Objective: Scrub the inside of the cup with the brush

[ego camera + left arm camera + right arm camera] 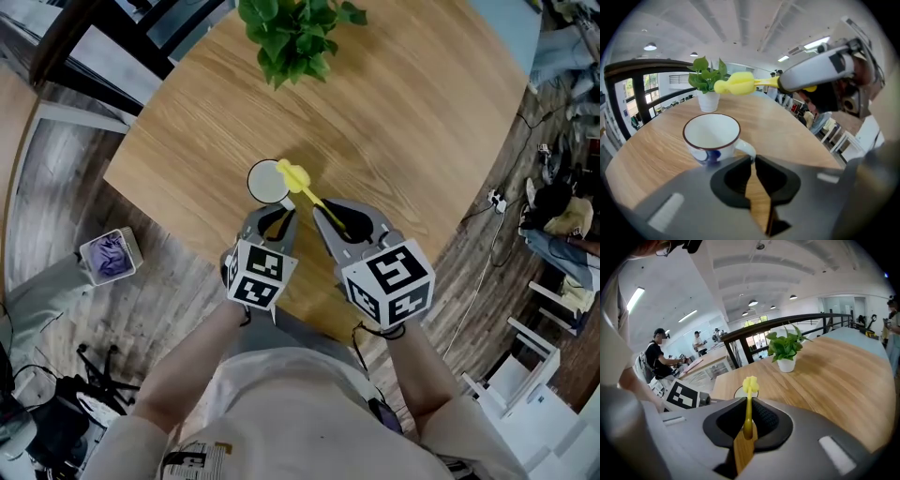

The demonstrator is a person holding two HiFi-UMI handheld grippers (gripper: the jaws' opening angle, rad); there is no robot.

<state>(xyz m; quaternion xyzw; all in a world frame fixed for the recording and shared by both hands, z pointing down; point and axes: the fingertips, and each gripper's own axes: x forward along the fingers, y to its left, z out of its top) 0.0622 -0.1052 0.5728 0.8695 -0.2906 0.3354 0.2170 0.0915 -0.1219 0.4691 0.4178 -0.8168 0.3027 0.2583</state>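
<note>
- Yellow brush [748, 416] is clamped by its thin handle between the jaws of the right gripper [749, 400]; the handle's rear end sinks out of sight between the pads.
- Left gripper [753, 158] has its jaws drawn nearly together, tips pinching the white mug [711, 133] at its side loop, whose lower curve is hidden behind them.
- Brush head hangs just above the mug's rim, on the side toward the right gripper, not inside.
- Mug stands upright near the near edge of the round wooden table [403, 122]; the left gripper's body hides its base in that gripper's view.
- Potted plant [295, 33] sits by the far edge, cut off at the head view's top.
- Small box [111, 255] on the floor holds something purple, hard to make out.
</note>
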